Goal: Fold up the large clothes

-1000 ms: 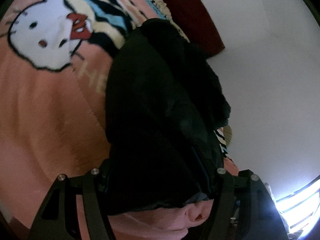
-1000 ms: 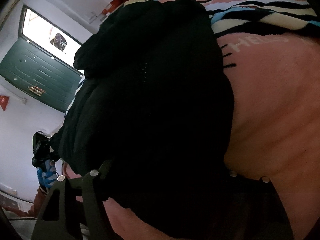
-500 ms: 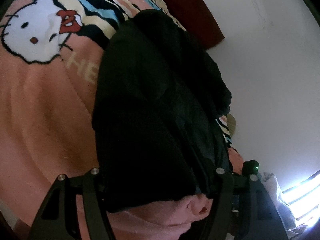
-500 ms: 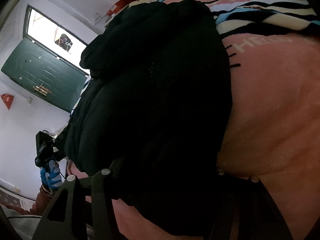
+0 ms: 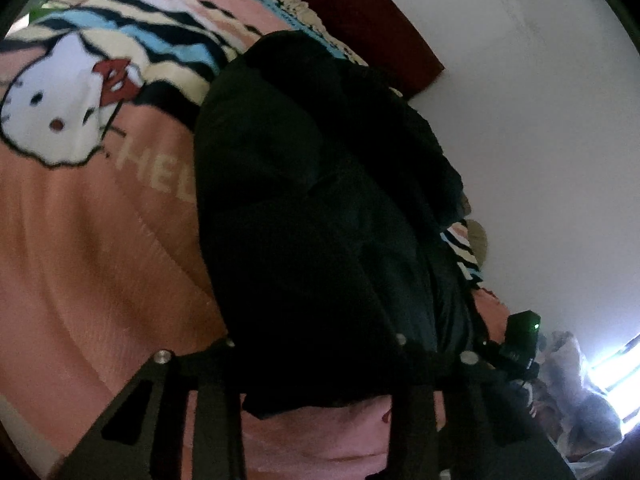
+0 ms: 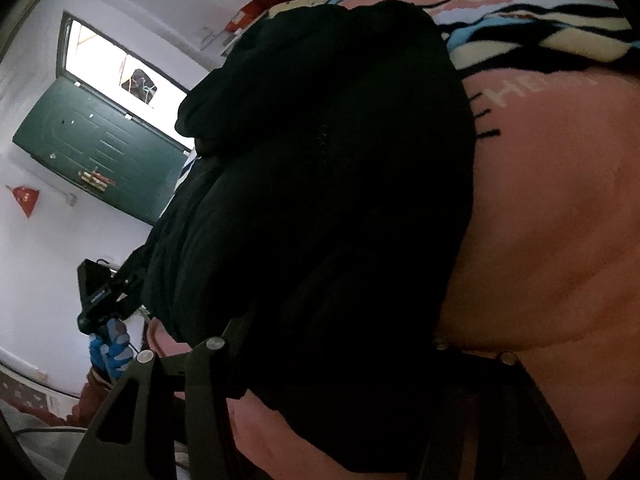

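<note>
A large black garment [image 5: 320, 220] lies bunched on a pink cartoon-cat blanket [image 5: 100, 240]; it also fills the right wrist view [image 6: 320, 200]. My left gripper [image 5: 316, 384] has its fingers spread wide at the garment's near edge, with cloth between them. My right gripper [image 6: 324, 352] is likewise spread at the near edge on the other side, its right finger mostly hidden against the dark cloth. Whether either pinches the cloth cannot be told. The other gripper shows at the far side in each view [image 5: 520, 340] [image 6: 100, 292].
A dark red headboard [image 5: 360, 12] stands against the white wall [image 5: 520, 140]. A green door [image 6: 92, 148] and bright window [image 6: 108, 60] lie to the left in the right wrist view. A pile of cloth [image 5: 568, 400] sits beside the bed.
Both grippers have shifted slightly along the garment's near edge. The right gripper's fingers have moved inward and up. The garment has stayed in place.
</note>
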A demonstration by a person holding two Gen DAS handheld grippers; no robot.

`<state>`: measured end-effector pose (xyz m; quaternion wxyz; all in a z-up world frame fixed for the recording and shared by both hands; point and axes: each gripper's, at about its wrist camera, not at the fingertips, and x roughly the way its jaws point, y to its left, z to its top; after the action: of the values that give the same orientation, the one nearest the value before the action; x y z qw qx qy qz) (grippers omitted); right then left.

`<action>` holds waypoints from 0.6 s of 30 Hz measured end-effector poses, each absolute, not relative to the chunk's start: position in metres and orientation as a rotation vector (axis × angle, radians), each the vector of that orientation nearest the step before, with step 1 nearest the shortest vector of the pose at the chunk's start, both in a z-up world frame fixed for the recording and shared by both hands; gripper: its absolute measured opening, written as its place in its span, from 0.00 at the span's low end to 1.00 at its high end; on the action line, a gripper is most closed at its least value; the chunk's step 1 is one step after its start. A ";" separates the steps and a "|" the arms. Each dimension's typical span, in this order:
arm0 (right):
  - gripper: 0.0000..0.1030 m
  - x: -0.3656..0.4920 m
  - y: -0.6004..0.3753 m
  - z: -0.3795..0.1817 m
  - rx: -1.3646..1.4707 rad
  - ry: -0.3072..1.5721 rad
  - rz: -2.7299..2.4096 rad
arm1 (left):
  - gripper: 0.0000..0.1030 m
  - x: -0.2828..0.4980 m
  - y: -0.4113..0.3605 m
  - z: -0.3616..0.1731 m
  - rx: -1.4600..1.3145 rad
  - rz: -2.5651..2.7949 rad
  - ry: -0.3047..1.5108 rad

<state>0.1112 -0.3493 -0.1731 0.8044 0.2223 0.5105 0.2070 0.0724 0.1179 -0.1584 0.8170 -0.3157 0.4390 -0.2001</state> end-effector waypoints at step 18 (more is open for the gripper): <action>0.15 0.140 -0.380 -0.082 0.655 0.738 0.471 | 0.21 0.118 0.120 -0.039 -0.769 -0.565 0.710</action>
<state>0.1400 -0.3797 -0.0820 0.8542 0.3116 0.3509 0.2239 0.1180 0.1197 -0.0387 0.8283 -0.3623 0.3343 -0.2662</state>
